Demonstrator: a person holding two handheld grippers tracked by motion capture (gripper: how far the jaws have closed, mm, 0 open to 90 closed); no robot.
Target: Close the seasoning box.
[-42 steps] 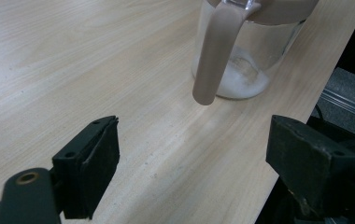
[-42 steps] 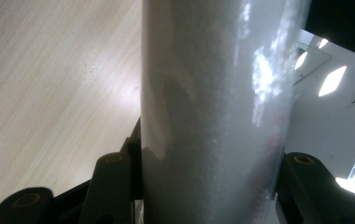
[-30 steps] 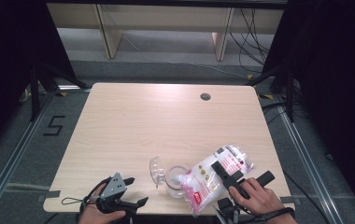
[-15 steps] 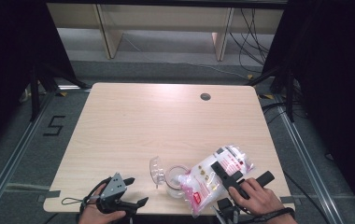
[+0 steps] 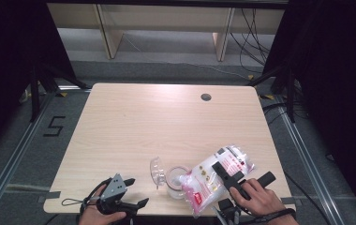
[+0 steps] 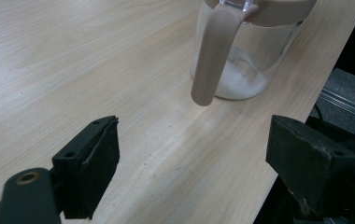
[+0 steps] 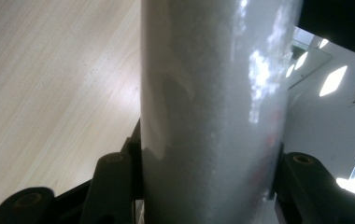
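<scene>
High view, bag: my right gripper (image 5: 223, 171) pinches one plastic bag (image 5: 216, 176) of white grains, tilted with its lower corner over the jar (image 5: 176, 182) near the front edge of the table (image 5: 166, 122)
High view, jar: one clear jar, upright, its hinged lid (image 5: 156, 169) swung open on the left side; it stands between my two hands
High view, left gripper: my left gripper (image 5: 131, 193) rests at the front left of the table, apart from the jar, holding nothing
Left gripper view, jaws: spread wide over bare wood, nothing between them
Left gripper view, jar: the jar (image 6: 245, 60) shows a shallow layer of white grains at its bottom; a brownish strap (image 6: 213, 56) hangs down its side
Right gripper view, bag: the bag (image 7: 213, 112) stands between my two jaws, both pads pressed against its sides
Step in hand: I judge this to be pouring from the bag into the jar, early on, since the jar is barely filled
Next move: more tilt on the bag with its mouth kept over the rim; my left gripper may need to steady the jar
Count: one bag, one jar, one lid, two grippers
</scene>
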